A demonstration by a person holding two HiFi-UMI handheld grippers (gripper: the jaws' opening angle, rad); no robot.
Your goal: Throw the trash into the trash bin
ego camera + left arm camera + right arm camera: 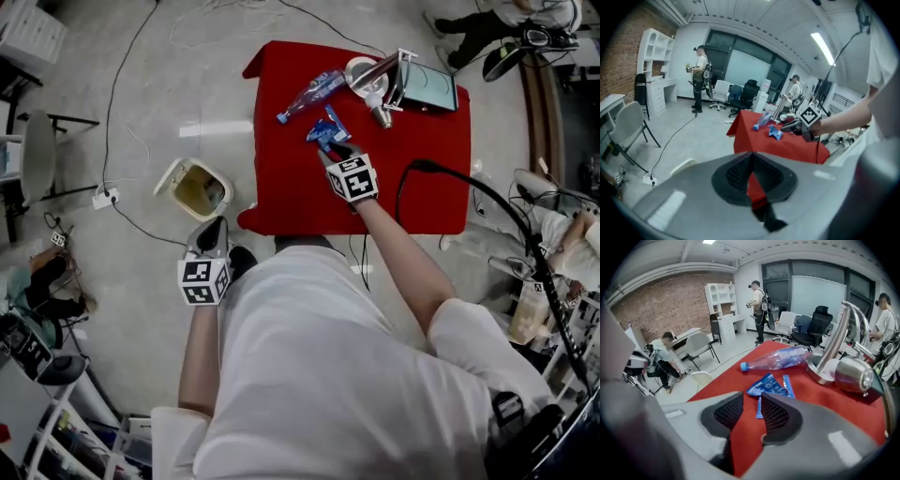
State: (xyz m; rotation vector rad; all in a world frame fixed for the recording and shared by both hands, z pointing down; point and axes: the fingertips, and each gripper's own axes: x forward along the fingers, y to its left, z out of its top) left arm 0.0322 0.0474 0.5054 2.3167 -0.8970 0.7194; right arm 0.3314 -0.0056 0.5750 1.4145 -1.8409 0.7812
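On the red table [422, 169], just ahead of my right claw [752, 399], its jaws apart with nothing between them: blue wrapper [771, 387]. Beyond the wrapper: plastic bottle [780, 357], metal stand [834, 352]. On the floor left of the table: open trash bin [195, 187]; my left claw [216, 225], jaws together, near it.

The right arm [405, 255] is reaching far out, the right gripper [336, 150] tilting down, jaws slightly apart and empty — the left gripper [216, 225] is hanging near, jaws together.
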